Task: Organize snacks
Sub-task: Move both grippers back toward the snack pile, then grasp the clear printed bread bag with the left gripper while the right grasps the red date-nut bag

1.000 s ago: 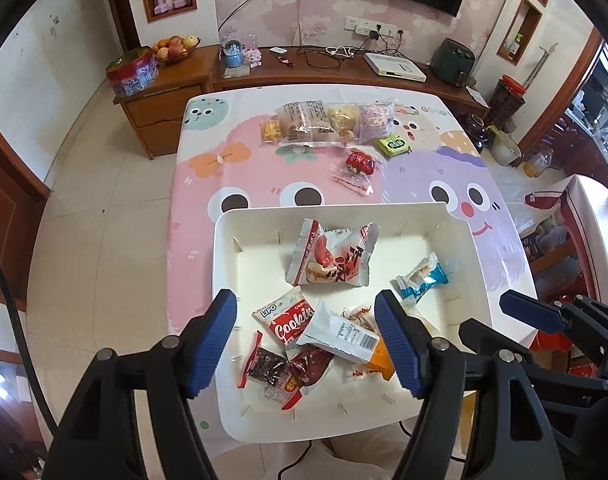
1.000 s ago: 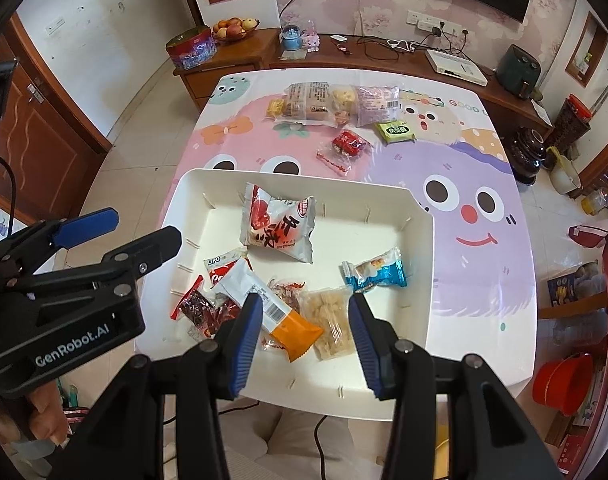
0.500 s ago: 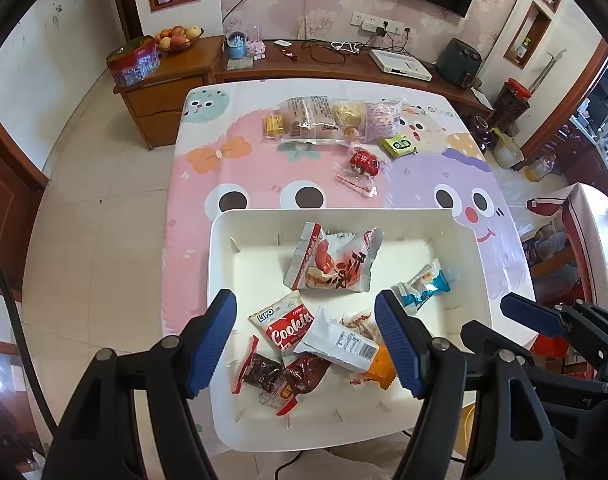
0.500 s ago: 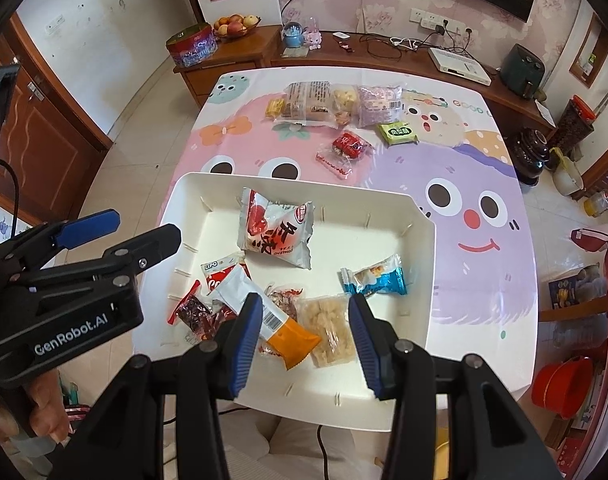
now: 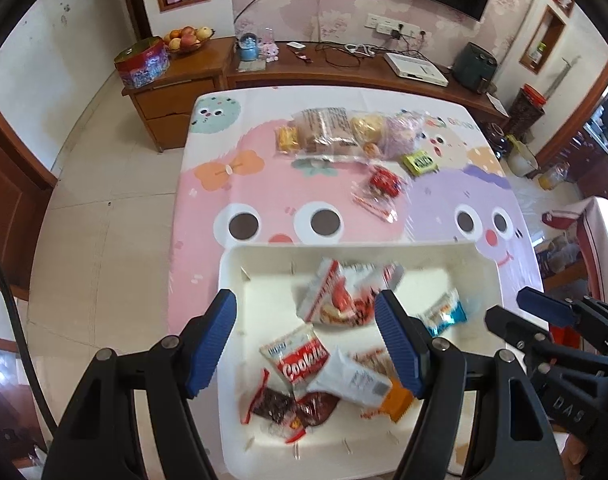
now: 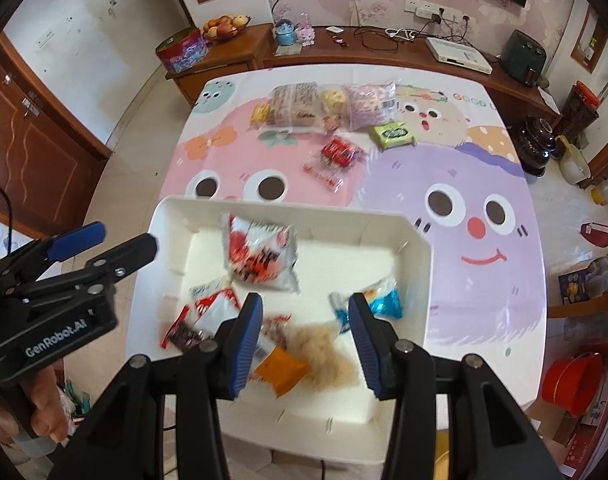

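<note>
A white tray (image 5: 480,280) (image 6: 418,264) sits at the table's near edge with several snack packets in it: a red and white bag (image 5: 340,300) (image 6: 260,258), a Cookies pack (image 5: 300,360), a blue packet (image 5: 444,314) (image 6: 380,306) and an orange one (image 6: 282,370). More snacks lie at the far side, among them a brown bag (image 5: 328,130) (image 6: 294,104), a green pack (image 5: 420,162) (image 6: 392,134) and a red candy (image 5: 384,182) (image 6: 338,152). My left gripper (image 5: 306,338) is open and empty above the tray. My right gripper (image 6: 306,340) is open and empty above it too.
The table has a pink and purple cartoon cloth (image 5: 264,196). A wooden sideboard (image 5: 336,72) with a fruit bowl (image 5: 186,38) and a tin (image 5: 142,62) stands behind it. Tiled floor lies to the left; a red basin (image 6: 570,384) is at the right.
Both grippers have risen and pulled back a little; the tray and snacks sit lower in view. Both stay open and empty.
</note>
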### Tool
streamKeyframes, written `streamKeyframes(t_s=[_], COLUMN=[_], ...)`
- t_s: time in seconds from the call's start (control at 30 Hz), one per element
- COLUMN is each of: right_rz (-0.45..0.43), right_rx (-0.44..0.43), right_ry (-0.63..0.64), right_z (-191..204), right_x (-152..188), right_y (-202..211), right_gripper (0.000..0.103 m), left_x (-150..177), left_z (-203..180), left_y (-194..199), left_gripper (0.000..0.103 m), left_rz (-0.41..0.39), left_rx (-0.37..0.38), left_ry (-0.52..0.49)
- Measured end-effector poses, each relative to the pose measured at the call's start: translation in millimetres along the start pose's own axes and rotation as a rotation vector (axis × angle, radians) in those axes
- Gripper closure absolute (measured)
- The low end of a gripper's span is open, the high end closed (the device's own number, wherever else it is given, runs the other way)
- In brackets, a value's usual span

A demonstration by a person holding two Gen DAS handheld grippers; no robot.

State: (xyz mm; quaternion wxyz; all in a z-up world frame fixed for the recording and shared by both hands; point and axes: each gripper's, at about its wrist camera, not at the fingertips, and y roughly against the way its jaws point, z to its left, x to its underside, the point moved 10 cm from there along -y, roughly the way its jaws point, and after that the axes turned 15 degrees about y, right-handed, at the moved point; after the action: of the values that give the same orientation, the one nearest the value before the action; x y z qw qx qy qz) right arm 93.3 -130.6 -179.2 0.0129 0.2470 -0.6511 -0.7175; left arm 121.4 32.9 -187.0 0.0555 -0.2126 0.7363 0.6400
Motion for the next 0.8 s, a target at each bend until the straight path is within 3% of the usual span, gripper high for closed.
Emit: streamKeyframes(t_s=[0.3, 0.43, 0.63, 0.8], right_rz=[-0.047, -0.054, 0.005, 0.080], right_rx=[0.025, 0.008, -0.072, -0.142], right_ry=[-0.038, -0.085, -0.182, -0.279], right_z=[-49, -71, -94, -104], right_x=[-69, -100, -133, -135], right_y=[-19, -38, -96, -146], right_gripper=[0.058, 0.053, 0.052, 0.052], left_x=[-81, -119, -165, -185], left_z=[-13, -25, -40, -45], left_y=[-16, -35, -84, -136], left_gripper=[0.031, 0.029, 0.029, 0.029], left_rz=[-0.090, -0.103, -0.063, 0.021], left_rx=[-0.053, -0.060, -0.056, -0.047], left_ry=[-0.005, -0.018, -0.006, 0.053])
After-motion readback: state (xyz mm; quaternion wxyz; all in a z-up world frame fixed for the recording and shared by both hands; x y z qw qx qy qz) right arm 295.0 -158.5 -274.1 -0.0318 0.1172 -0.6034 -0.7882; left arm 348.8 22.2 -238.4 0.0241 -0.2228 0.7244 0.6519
